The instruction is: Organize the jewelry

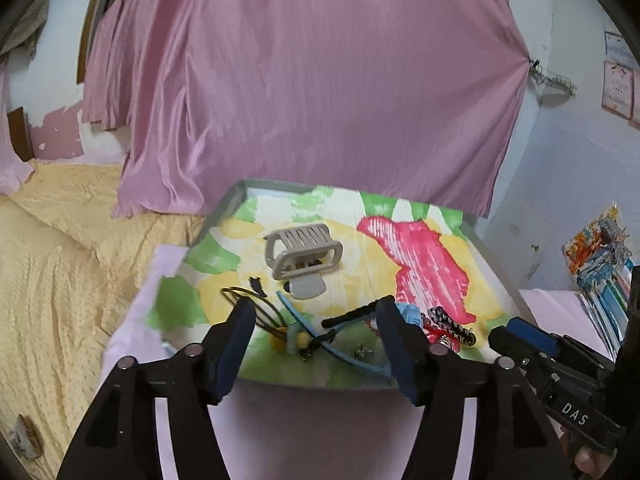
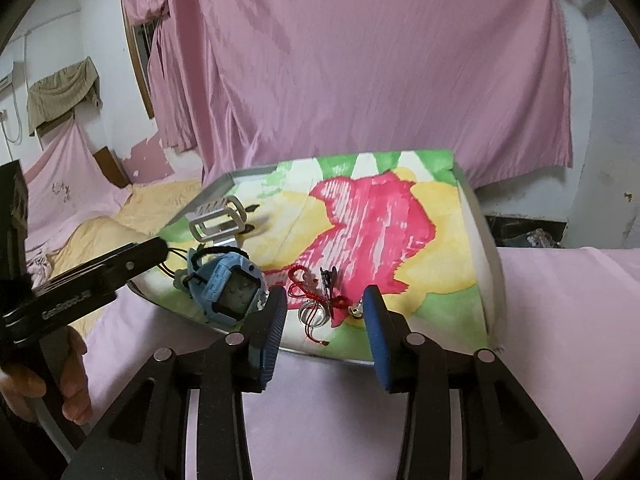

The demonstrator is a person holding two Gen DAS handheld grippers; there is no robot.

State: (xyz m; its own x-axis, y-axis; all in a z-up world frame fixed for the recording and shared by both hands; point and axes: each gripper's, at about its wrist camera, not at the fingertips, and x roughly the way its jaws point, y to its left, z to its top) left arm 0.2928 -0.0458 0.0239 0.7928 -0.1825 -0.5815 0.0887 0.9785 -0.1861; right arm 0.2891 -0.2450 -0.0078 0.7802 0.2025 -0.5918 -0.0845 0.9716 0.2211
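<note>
A shallow grey tray [image 1: 222, 210] lined with flower-painted paper holds the jewelry. In the left wrist view my left gripper [image 1: 316, 308] stands open over its near edge, above thin dark bangles [image 1: 256, 308], a blue strap [image 1: 304, 322] and a black cord [image 1: 348, 317]. Nothing touches its pads. A beige hair claw [image 1: 302, 254] lies further back. In the right wrist view my right gripper [image 2: 326, 296] is open around a red cord bracelet [image 2: 308, 280], a black clip [image 2: 329, 280] and a clear ring [image 2: 314, 314], gripping none. A blue watch [image 2: 230, 288] sits just to the left.
The tray [image 2: 470, 204] rests on a pink cloth [image 2: 560, 320] over a bed with a yellow cover [image 1: 60, 260]. A pink curtain [image 1: 320, 80] hangs behind. Stacked books [image 1: 600, 264] stand at the right. A hand [image 2: 70, 368] holds the left gripper [image 2: 154, 250] near the watch.
</note>
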